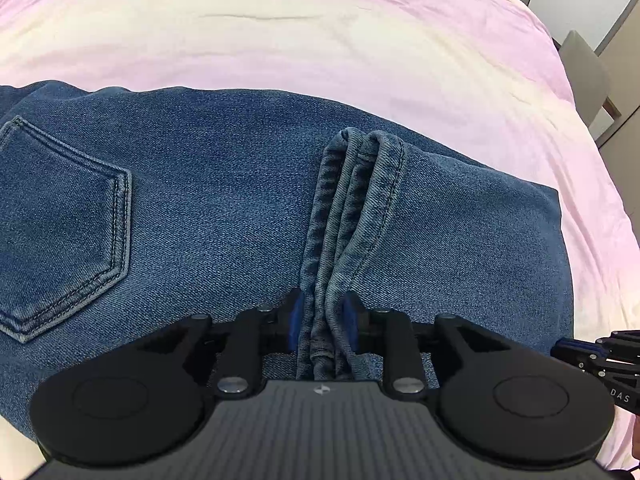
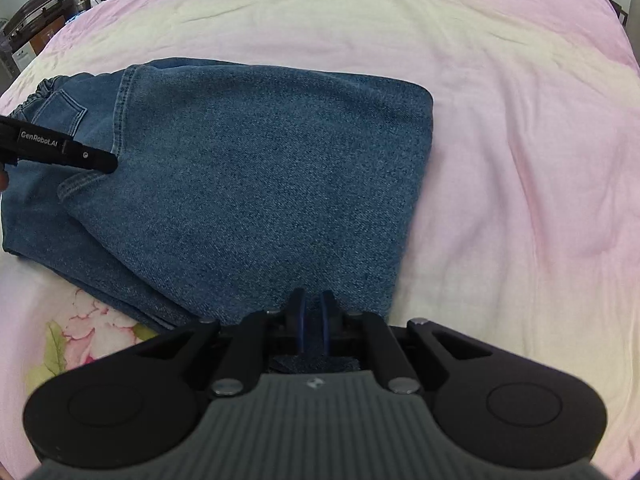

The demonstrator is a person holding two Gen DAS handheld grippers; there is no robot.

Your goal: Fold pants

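I see the pants (image 1: 200, 200) lying on the pink bedspread (image 1: 320, 40), folded over on themselves. In the left wrist view the denim fills the middle band of the frame, its long axis running left to right; the back pocket (image 1: 64, 232) sits at the left edge and the fold ends at the right. My left gripper (image 1: 324, 320) is clenched on the bunched leg hems (image 1: 352, 208), which rise from the bottom centre toward the middle of the frame. The other tool's tip pokes in at the lower right edge.

In the right wrist view the pants (image 2: 248, 176) stretch from the elastic waistband (image 2: 36, 94) at the upper left toward the bottom centre, the folded edge facing right. My right gripper (image 2: 314, 320) is closed on the near denim edge at the bottom centre. The left gripper (image 2: 60, 148) enters from the left edge. A floral print (image 2: 88, 328) shows on the bedspread (image 2: 500, 160) at lower left.
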